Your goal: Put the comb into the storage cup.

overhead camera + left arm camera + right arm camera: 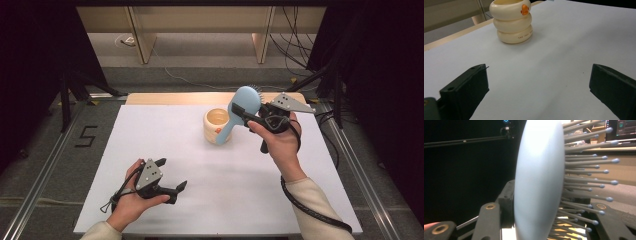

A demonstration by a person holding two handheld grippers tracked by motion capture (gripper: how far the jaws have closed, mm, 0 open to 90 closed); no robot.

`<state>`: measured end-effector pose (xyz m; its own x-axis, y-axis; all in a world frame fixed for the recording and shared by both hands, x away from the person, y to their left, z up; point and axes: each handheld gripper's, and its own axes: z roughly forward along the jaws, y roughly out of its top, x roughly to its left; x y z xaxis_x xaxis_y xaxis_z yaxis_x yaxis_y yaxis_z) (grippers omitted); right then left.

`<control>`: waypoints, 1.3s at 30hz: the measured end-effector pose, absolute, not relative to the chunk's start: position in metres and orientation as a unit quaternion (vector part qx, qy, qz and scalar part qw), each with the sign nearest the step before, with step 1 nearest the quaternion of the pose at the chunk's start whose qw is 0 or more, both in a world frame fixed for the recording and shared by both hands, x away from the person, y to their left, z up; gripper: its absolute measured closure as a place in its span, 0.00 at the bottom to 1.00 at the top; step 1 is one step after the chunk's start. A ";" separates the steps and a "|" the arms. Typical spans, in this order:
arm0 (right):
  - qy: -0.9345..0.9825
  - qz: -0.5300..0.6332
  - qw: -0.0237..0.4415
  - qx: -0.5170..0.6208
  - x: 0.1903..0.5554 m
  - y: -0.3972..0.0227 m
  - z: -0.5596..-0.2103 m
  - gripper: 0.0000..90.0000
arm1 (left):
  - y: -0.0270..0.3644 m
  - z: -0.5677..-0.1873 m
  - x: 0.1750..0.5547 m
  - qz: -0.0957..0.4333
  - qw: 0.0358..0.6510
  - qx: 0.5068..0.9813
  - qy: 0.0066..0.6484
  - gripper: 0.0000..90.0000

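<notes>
Clamped across the head of a light-blue hairbrush (243, 107), the right gripper (246, 114) holds it raised above the white table (165, 145), handle slanting down toward the cream ringed cup (218, 125), probably so the handle can be lowered into its mouth. Farther back near the front edge, the left gripper (171, 175) rests with jaws spread wide and nothing between them, likely waiting clear of the work.

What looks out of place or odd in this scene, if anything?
Nothing is spilled or damaged. The one odd point: the right gripper holds the blue hairbrush by its head, one jaw on the bristles, so its handle hangs toward the cream cup. The cup stands upright on the white table.
</notes>
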<state>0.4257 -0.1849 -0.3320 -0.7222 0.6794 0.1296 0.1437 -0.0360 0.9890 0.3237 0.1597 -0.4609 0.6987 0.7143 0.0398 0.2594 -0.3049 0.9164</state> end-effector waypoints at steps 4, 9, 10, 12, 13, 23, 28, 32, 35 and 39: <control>0.662 0.650 0.206 0.312 0.426 -0.185 -0.332 0.56 | 0.160 -0.461 0.324 0.228 0.498 0.775 0.314 0.02; 0.661 0.650 0.206 0.313 0.428 -0.186 -0.332 0.56 | 0.160 -0.461 0.324 0.228 0.498 0.776 0.313 0.02; 0.661 0.650 0.205 0.314 0.428 -0.185 -0.332 0.56 | 0.160 -0.461 0.324 0.228 0.498 0.775 0.314 0.02; 0.661 0.650 0.205 0.314 0.429 -0.185 -0.332 0.56 | 0.160 -0.461 0.324 0.229 0.498 0.775 0.313 0.02; 0.661 0.650 0.205 0.313 0.429 -0.185 -0.332 0.56 | 0.160 -0.461 0.324 0.228 0.498 0.776 0.313 0.02; 0.660 0.650 0.205 0.315 0.432 -0.185 -0.332 0.56 | 0.160 -0.461 0.324 0.228 0.498 0.776 0.314 0.02; 0.659 0.651 0.207 0.314 0.434 -0.185 -0.331 0.56 | 0.160 -0.461 0.324 0.227 0.498 0.776 0.313 0.02; 0.657 0.652 0.206 0.318 0.435 -0.185 -0.331 0.56 | 0.159 -0.461 0.324 0.227 0.498 0.776 0.313 0.02; 0.658 0.651 0.206 0.318 0.436 -0.185 -0.331 0.56 | 0.159 -0.461 0.324 0.227 0.497 0.777 0.314 0.02; 0.658 0.651 0.206 0.318 0.437 -0.185 -0.331 0.56 | 0.159 -0.461 0.323 0.228 0.496 0.777 0.313 0.02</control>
